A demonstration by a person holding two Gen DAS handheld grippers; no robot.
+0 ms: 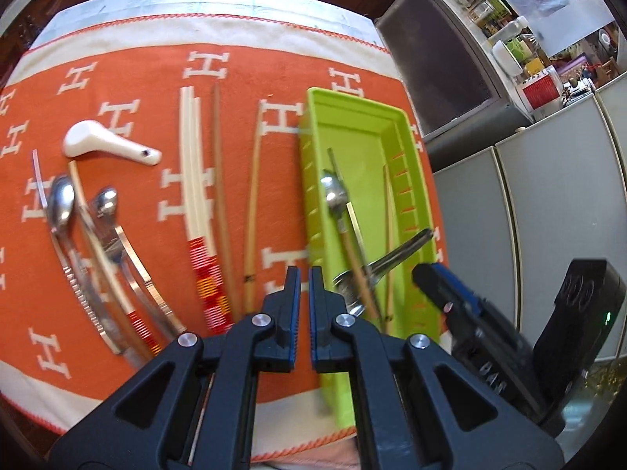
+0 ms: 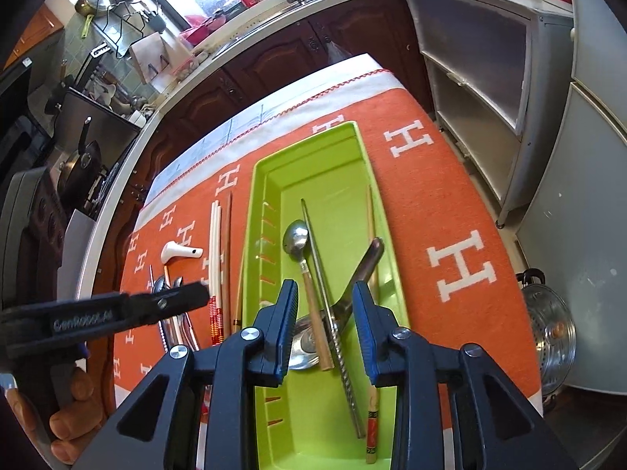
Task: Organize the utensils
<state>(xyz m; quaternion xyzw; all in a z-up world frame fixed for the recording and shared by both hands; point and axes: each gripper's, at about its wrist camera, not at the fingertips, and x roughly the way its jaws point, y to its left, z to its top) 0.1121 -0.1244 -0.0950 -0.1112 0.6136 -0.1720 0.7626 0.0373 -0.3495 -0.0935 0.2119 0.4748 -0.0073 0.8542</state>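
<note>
Right gripper hangs part-open and empty directly above the green tray, a ladle and spoon lying below its fingers. Left gripper, closed on nothing, hovers over loose chopsticks just left of the tray.

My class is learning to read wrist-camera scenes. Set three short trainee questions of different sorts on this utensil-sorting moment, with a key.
1. True or false: the white ceramic spoon lies inside the green tray.
2. Which gripper has its jaws apart? A) left gripper B) right gripper
3. Fill in: the cloth under the tray is orange with white letter ___ shapes.

Key: 1 false, it lies on the cloth; 2 B; 3 H.
</note>
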